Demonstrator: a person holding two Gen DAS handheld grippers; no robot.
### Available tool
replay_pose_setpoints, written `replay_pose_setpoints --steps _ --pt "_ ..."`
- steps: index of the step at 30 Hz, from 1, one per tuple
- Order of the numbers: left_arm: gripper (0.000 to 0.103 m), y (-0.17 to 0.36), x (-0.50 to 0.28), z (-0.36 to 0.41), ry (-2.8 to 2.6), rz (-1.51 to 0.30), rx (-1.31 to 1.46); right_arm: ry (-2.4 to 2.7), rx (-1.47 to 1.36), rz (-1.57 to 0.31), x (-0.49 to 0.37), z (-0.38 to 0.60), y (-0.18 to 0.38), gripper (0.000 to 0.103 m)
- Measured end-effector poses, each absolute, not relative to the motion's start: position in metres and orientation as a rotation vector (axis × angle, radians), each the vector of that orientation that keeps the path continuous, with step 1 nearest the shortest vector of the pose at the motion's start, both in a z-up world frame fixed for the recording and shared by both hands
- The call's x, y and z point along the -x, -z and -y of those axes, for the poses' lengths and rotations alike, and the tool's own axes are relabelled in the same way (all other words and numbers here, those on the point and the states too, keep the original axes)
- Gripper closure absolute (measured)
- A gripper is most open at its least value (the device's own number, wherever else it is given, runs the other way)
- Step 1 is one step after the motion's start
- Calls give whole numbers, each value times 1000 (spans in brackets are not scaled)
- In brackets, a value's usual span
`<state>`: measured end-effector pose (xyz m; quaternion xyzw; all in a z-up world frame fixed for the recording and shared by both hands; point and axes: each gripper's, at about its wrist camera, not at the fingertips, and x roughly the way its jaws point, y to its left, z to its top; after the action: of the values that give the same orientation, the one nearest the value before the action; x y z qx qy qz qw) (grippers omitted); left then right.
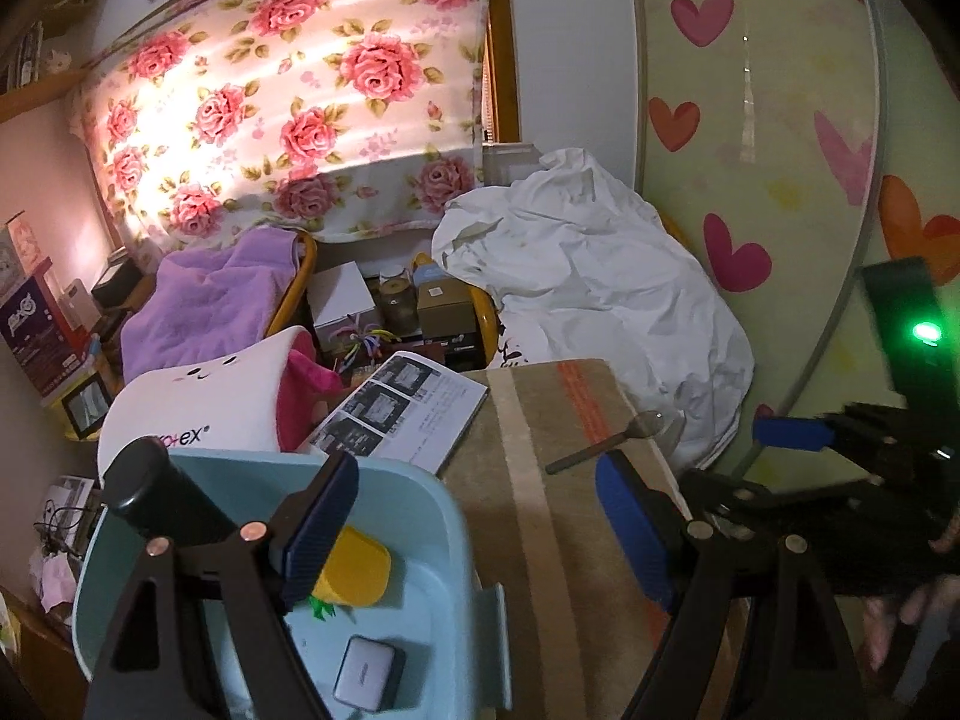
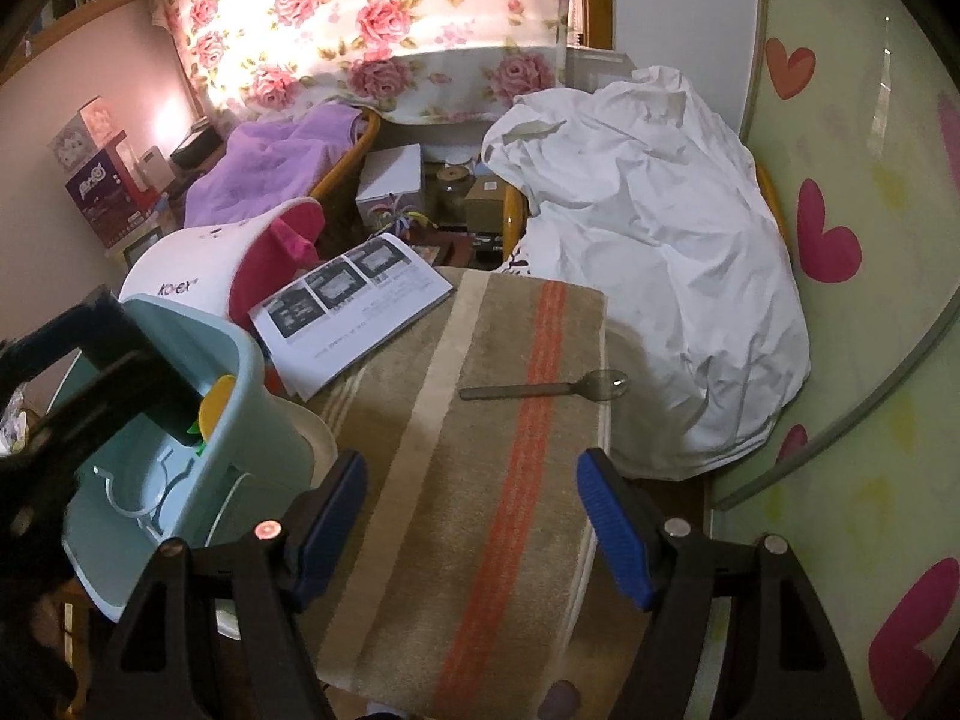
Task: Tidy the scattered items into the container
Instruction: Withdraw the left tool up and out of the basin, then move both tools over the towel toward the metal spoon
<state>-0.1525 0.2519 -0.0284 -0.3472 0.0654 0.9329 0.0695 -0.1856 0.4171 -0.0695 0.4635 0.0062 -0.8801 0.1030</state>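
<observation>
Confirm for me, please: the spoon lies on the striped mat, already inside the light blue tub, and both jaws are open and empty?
Not quite. The spoon lies on the striped mat, outside the light blue tub, as the right wrist view shows. Both sets of jaws are open and empty.

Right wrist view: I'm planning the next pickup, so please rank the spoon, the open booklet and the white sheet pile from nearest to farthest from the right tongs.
1. Spoon: straight ahead of the right tongs, lying across the orange stripe of the mat.
2. Open booklet: farther back, ahead-left, overhanging the mat's far corner.
3. White sheet pile: beyond the mat, ahead-right.
</observation>
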Motion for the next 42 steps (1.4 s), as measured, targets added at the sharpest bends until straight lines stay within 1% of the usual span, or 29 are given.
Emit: replay_pose_setpoints --steps 2,8,24,30,42 --pt "19 25 144 -254 -2823 -204 1056 2590 -1367 -19 187 -417 71 26" --pt "19 20 125 -243 -2861 -149 1120 2563 -1351 -28 190 -409 73 26" --pt "19 21 94 -209 -2957 -129 1229 2486 -1350 -41 199 -380 96 27" --pt "19 18 91 -214 -2965 -127 1223 2481 -1375 -22 211 -378 118 27" --pt "19 30 108 -247 -2895 -172 1246 2509 -1423 -2 241 -383 161 27"
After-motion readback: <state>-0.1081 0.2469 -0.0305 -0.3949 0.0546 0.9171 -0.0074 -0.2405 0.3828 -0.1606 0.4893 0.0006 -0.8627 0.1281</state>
